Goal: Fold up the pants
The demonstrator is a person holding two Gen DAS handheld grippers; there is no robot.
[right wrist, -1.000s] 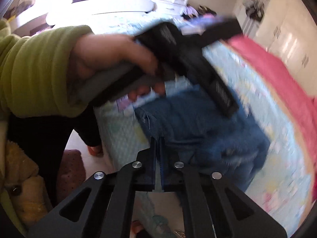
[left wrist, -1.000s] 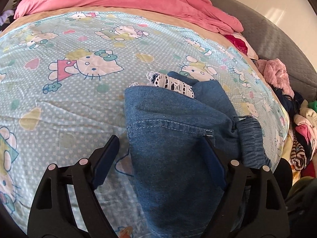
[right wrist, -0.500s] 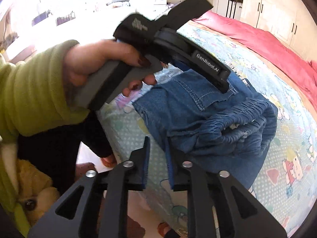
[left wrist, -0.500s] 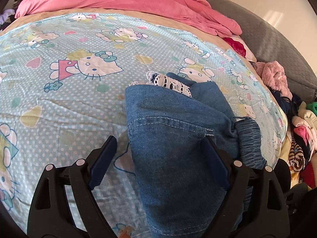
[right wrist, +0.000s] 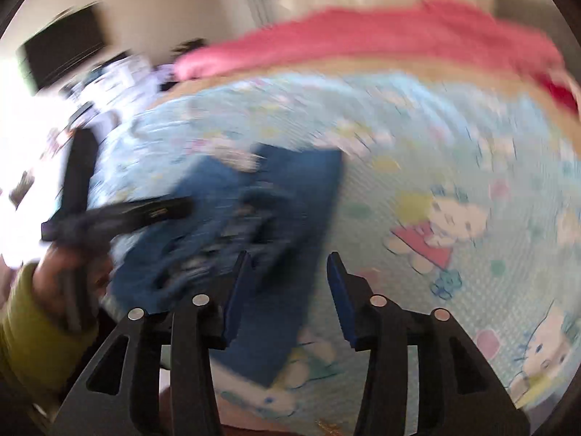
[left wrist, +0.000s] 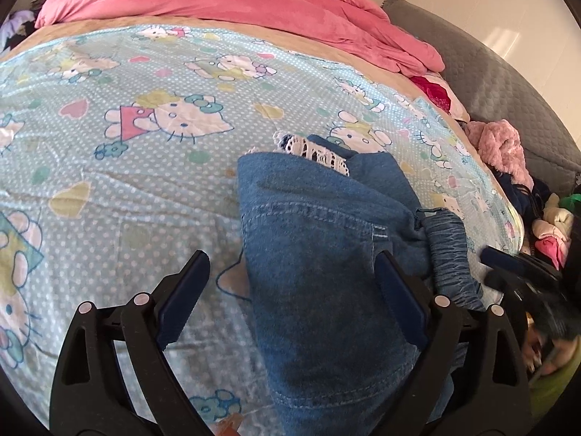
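Note:
Folded blue denim pants (left wrist: 326,254) with white lace trim (left wrist: 316,152) lie near the front edge of the bed's Hello Kitty sheet (left wrist: 127,181). My left gripper (left wrist: 290,272) is open above the pants' near end, its fingers spread to either side, gripping nothing. My right gripper (right wrist: 287,283) is open over the pants (right wrist: 290,189); that view is blurred by motion. The right gripper also shows at the right edge of the left wrist view (left wrist: 523,272). The left gripper shows at the left of the right wrist view (right wrist: 120,214), held by a hand in a green sleeve.
A pink duvet (left wrist: 236,3) lies across the far side of the bed. A grey quilted headboard (left wrist: 508,83) stands at the right, with a pile of clothes (left wrist: 508,152) beside it. A dark screen (right wrist: 61,47) hangs on the wall.
My right gripper has opened from shut and swung round over the pants, towards the bed. My left gripper stays open and has barely moved.

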